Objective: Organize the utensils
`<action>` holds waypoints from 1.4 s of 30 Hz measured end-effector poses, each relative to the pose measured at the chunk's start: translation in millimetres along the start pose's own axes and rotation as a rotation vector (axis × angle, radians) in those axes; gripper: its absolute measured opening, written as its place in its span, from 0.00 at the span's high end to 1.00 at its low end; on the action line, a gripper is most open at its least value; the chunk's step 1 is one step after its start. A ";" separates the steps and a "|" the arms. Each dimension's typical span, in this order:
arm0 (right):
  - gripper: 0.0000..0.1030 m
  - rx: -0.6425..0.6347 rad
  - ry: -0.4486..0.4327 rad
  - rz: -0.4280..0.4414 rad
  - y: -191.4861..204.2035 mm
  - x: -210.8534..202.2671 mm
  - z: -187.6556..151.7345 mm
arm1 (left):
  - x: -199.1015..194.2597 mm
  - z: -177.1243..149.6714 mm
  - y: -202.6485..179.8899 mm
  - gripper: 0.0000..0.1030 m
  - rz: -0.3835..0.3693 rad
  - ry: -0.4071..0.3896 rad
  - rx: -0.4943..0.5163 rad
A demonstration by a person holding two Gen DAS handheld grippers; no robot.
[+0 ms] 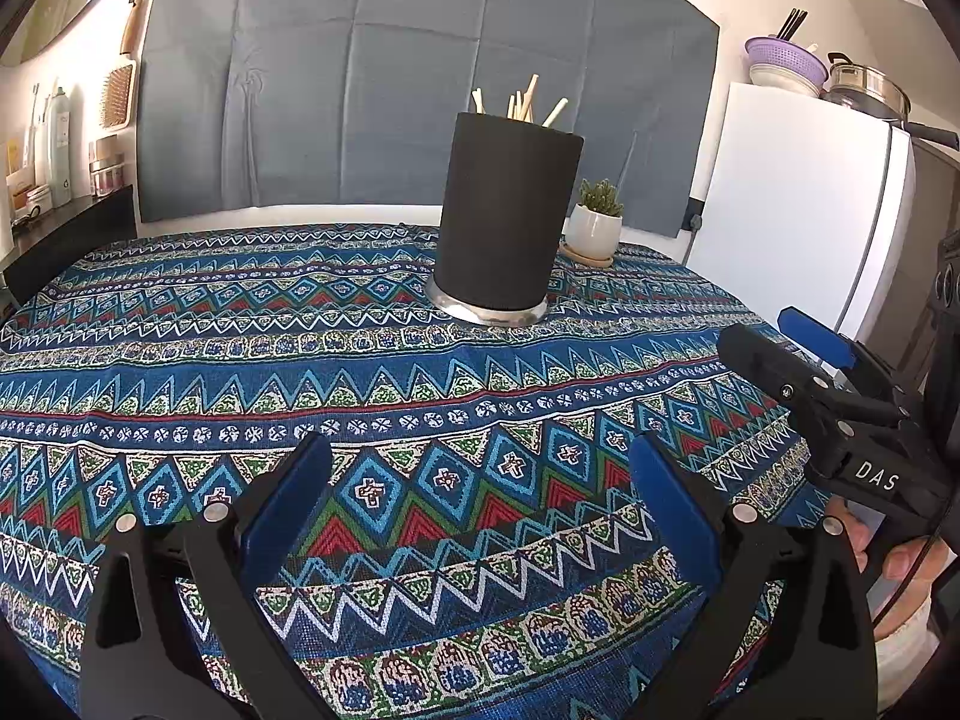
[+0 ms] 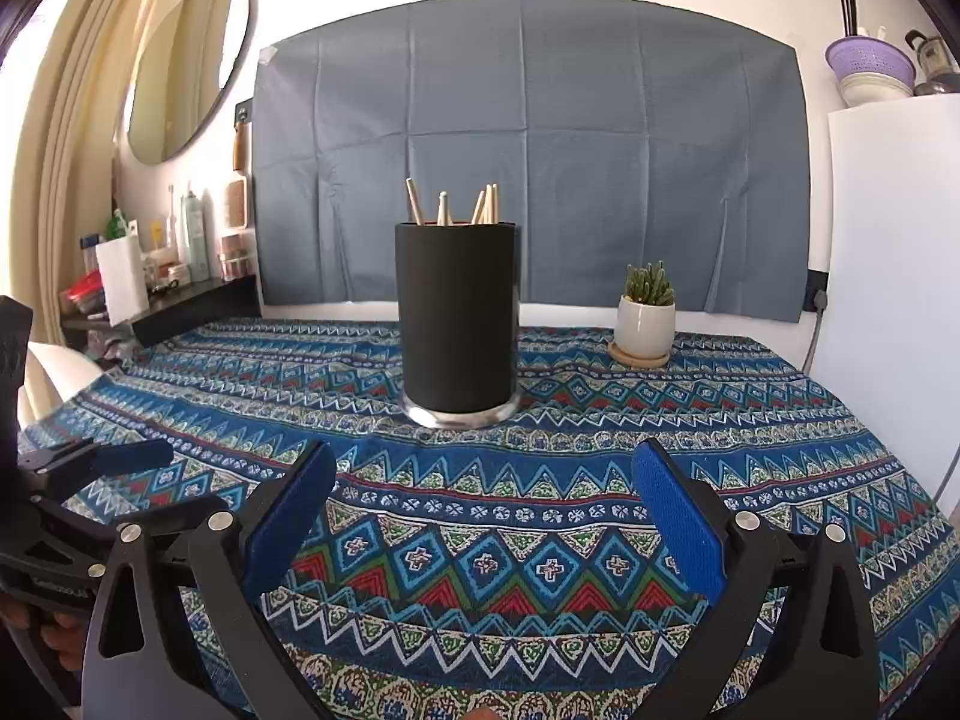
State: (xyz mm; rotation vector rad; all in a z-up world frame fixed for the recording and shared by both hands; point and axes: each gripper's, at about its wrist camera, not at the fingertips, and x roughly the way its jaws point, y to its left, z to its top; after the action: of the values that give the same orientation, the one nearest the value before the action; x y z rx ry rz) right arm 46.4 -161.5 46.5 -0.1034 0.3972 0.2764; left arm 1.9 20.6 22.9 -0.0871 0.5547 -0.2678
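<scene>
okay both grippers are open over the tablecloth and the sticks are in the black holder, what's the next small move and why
Probably hold both back and look for stray utensils. The wooden sticks already stand in the black holder, nothing loose shows on the tablecloth, and the left hand-held gripper and right hand-held gripper are open and empty.

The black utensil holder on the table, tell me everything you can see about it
The black utensil holder is a tall matte cylinder, upright on a shiny metal base that rests on the patterned tablecloth. Several pale wooden sticks poke above its open rim. Neither gripper touches it; a small potted cactus stands behind, apart.
</scene>
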 end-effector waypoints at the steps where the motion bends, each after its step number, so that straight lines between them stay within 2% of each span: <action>1: 0.08 0.001 0.001 0.000 -0.3 0.1 0.0 | -0.1 -0.2 0.0 0.06 0.002 0.001 -0.002; 39: 0.08 0.030 -0.021 0.008 -4.7 -3.4 -0.2 | -1.4 -0.6 -0.9 0.06 0.019 -0.003 0.008; 42: 0.08 0.033 -0.022 0.008 -5.2 -3.4 -0.3 | -2.7 -0.8 -1.7 0.06 0.000 -0.011 0.016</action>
State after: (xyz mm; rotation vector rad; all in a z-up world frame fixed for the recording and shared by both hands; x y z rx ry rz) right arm 44.8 -167.4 47.8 -0.0659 0.3808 0.2785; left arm -1.1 19.7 23.8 -0.0730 0.5417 -0.2719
